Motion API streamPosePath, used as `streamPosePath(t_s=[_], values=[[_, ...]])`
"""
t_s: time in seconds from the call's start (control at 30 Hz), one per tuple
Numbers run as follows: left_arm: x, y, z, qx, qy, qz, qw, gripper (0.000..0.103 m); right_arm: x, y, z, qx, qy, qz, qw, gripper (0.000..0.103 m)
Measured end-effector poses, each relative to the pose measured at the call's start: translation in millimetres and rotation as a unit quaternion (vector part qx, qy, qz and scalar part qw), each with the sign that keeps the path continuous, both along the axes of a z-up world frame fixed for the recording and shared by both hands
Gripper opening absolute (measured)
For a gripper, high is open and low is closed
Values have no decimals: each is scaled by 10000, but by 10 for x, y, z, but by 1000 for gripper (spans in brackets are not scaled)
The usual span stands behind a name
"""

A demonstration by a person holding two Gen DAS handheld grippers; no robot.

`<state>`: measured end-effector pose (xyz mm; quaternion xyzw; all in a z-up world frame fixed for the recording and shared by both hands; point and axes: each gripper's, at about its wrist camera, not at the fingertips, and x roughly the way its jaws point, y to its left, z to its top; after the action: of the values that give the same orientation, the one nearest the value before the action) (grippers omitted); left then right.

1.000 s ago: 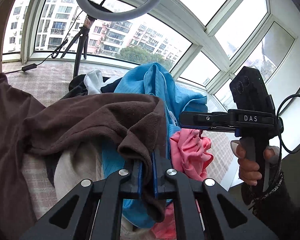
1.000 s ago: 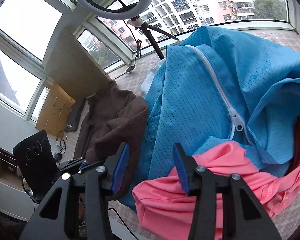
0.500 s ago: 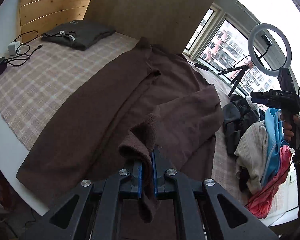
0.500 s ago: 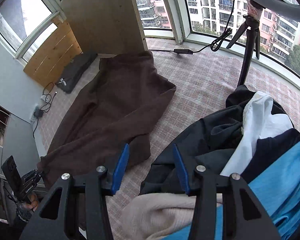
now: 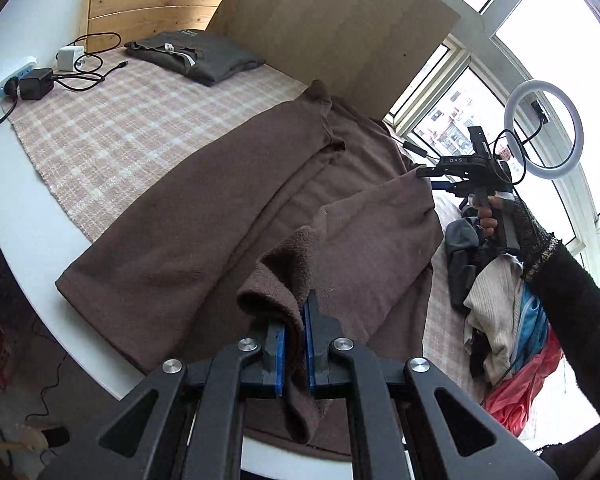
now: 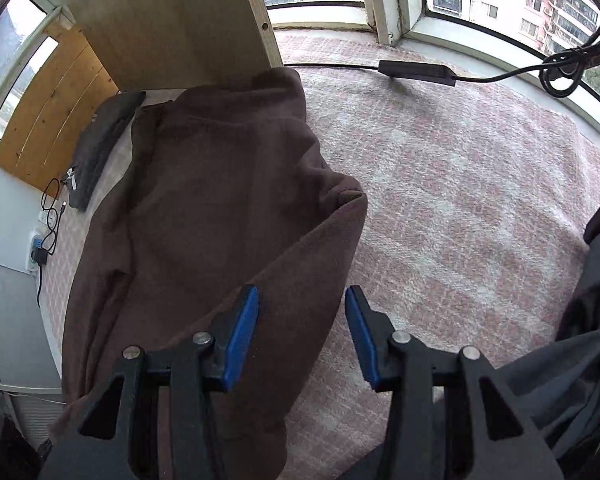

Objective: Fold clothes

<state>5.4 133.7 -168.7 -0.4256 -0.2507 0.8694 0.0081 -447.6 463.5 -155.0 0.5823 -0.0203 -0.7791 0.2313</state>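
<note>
While a bunched fold of the brown garment is pinched between the pressed-together jaws of the left gripper, the rest of the fleece is seen spread lengthwise over the checked cloth covering the white table. The right gripper is held with its blue pads spread apart, and the near edge of the brown garment is seen lying under and between them (whether the fabric is actually touched by either pad cannot be told). From the left wrist view, the right gripper is seen at the far corner of a raised flap of the garment, gripped by the person's right hand. A folded grey garment is laid at the far end of the cloth, near a power strip and chargers. A pile of mixed clothes is heaped to the right, and a ring light is stood by the window.
</note>
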Motion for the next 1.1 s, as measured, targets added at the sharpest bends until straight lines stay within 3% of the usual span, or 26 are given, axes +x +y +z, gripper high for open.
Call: streamPosePath(t_s=[0.07, 0.1, 0.17, 0.2, 0.3, 0.4, 0.47, 0.57, 0.67, 0.73, 0.8, 0.83, 0.9, 1.03, 1.1], values=[[53, -35, -45, 179, -102, 44, 9998, 7, 33, -83, 84, 139, 313, 50, 9994, 15], [75, -47, -80, 347, -135, 67, 9993, 7, 46, -117, 145, 150, 479, 62, 9987, 14], [101, -17, -155, 482, -238, -7, 9986, 7, 49, -180, 235, 131, 711, 93, 9973, 14], [107, 15, -207, 367, -347, -44, 9987, 7, 39, -213, 255, 145, 734, 109, 9971, 15], [108, 25, -335, 355, -549, -122, 9978, 7, 106, -247, 240, 272, 268, 152, 9992, 18], [74, -13, -305, 56, -494, -143, 9987, 7, 503, -122, 308, 326, 284, 446, 9981, 18], [73, -57, -295, 117, -491, -156, 9986, 7, 769, -3, 250, 431, 146, 529, 9976, 23], [141, -112, -305, -169, -943, -349, 9948, 19, 956, 186, 120, 271, -138, 291, 9991, 28], [295, -336, -162, -399, -1139, -178, 9925, 16, 1065, 271, 60, 271, -176, 181, 9993, 28], [198, -463, 53, -508, -1037, -285, 9929, 16, 1142, 271, 31, 339, -157, 245, 9990, 29], [-192, -415, 309, -655, -726, -708, 9927, 17, 1218, 271, 2, 406, -137, 308, 9986, 29], [-436, -358, 426, -731, -570, -976, 9909, 22, 1257, 272, -12, 440, -128, 340, 9984, 29], [-1020, -167, 590, -743, -298, -1605, 9838, 29, 1309, 246, -41, 522, -54, 363, 9980, 29], [-2322, 490, 623, -704, 5, -2754, 9587, 32, 1402, 159, -76, 623, 116, 348, 9974, 38], [-2879, 904, 495, -611, -113, -3225, 9445, 32, 1442, 150, -95, 638, 93, 245, 9976, 38]])
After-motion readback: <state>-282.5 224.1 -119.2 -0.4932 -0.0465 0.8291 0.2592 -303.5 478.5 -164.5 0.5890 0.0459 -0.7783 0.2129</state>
